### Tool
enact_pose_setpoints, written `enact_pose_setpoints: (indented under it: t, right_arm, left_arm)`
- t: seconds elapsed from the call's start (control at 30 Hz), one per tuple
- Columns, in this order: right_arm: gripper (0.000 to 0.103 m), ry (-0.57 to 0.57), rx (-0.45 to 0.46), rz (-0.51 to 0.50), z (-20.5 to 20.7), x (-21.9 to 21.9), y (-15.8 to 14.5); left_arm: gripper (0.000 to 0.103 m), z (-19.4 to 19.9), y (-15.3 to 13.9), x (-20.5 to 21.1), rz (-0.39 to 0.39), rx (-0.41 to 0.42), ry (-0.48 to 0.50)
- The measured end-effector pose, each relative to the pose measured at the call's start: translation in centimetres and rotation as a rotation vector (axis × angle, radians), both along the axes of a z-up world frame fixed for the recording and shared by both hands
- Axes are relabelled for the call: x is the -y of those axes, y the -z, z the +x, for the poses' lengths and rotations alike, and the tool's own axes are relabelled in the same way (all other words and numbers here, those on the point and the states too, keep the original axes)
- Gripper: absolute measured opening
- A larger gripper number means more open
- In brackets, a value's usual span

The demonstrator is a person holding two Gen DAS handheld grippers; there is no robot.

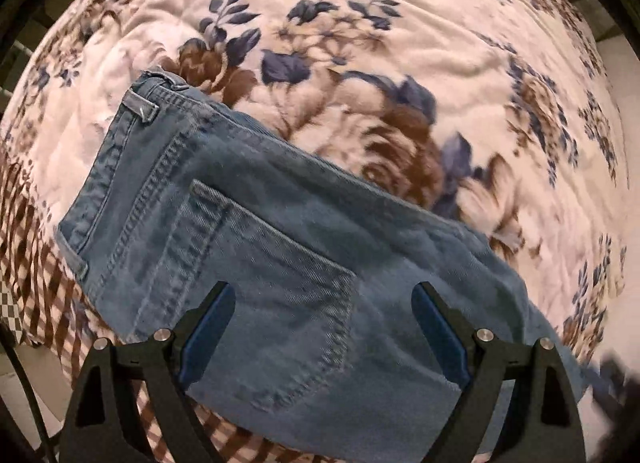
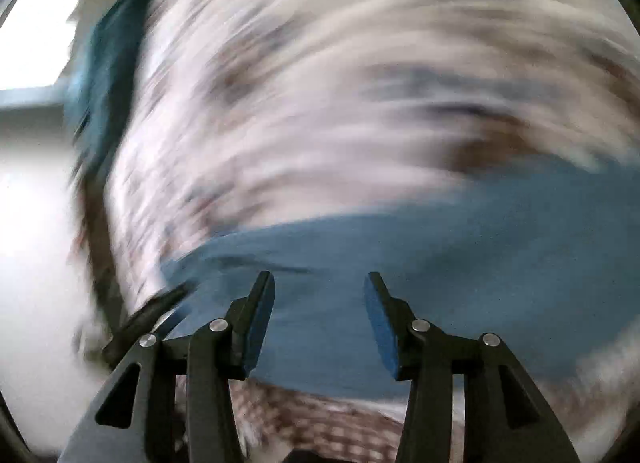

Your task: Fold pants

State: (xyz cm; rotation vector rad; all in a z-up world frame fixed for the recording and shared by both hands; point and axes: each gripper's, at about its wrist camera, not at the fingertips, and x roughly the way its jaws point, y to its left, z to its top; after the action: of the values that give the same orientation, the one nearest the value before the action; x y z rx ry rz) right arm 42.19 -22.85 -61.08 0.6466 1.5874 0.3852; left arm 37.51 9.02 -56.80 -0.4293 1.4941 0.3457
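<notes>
Blue denim pants (image 1: 240, 203) lie on a floral bedspread (image 1: 360, 43), waistband and belt loop at the upper left, back pocket in the middle, the legs running off to the lower right. My left gripper (image 1: 322, 291) hangs over the seat near the pocket, pointing down, open, with nothing between its blue pads. The right wrist view is heavily blurred. There my right gripper (image 2: 320, 277) stands over a smooth stretch of the pants (image 2: 440, 243), jaws apart, with no cloth pinched between them.
The bedspread's brown checked border (image 1: 36, 283) runs along the near edge of the bed, with pale floor beyond it. A blurred dark teal shape (image 2: 108, 83) shows at the far left. A dark blurred shape (image 1: 616, 391) sits at the lower right.
</notes>
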Motion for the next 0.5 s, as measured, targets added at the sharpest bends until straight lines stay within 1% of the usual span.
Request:
enact_pose_setpoints:
  t: [0.03,0.1,0.17,0.23,0.27,0.3,0.33,0.37,0.4,0.43,0.47,0.5]
  right_arm:
    - [0.050,-0.105,0.014,0.033,2.6,-4.2,0.8]
    - [0.050,-0.288,0.014,0.066,6.3,-11.1,2.6]
    - [0.050,-0.415,-0.007,0.068,7.8,-14.8,4.1]
    - [0.050,-0.571,-0.032,-0.004,9.0,-18.3,6.0]
    - [0.049,-0.641,-0.052,-0.030,8.8,-19.3,6.9]
    - [0.042,-0.689,-0.065,-0.042,7.8,-19.4,7.4]
    - [0.034,-0.717,-0.060,-0.049,7.5,-19.6,7.4]
    - [0.019,-0.734,-0.053,-0.049,7.1,-19.4,7.4]
    - [0.014,-0.746,-0.055,-0.039,6.5,-19.3,7.3]
    - [0.013,-0.749,-0.046,-0.033,6.0,-19.1,6.9]
    - [0.010,-0.745,-0.022,-0.018,5.6,-18.7,6.6]
    - [0.008,-0.741,-0.010,-0.006,5.1,-18.4,6.1]
  left_arm:
    - [0.090,0.3,0.0,-0.5,-0.014,-0.001,-0.002]
    - [0.090,1.0,0.0,-1.3,-0.026,-0.009,0.005]
    - [0.090,1.6,-0.1,-1.9,-0.043,-0.015,0.011]
    - [0.090,2.2,-0.2,-2.2,-0.071,-0.019,0.015]
    - [0.090,2.4,-0.1,-2.4,-0.082,-0.020,0.018]
    - [0.090,2.7,0.0,-2.5,-0.093,-0.025,0.023]
    - [0.090,2.9,0.2,-2.4,-0.110,-0.036,0.028]
    - [0.090,3.1,0.3,-2.3,-0.126,-0.046,0.025]
    - [0.090,3.2,0.5,-2.2,-0.150,-0.058,0.019]
    - [0.090,3.4,0.6,-2.0,-0.184,-0.072,0.012]
    - [0.090,3.7,0.9,-1.7,-0.241,-0.088,0.004]
    - [0.090,3.8,1.0,-1.3,-0.281,-0.102,-0.003]
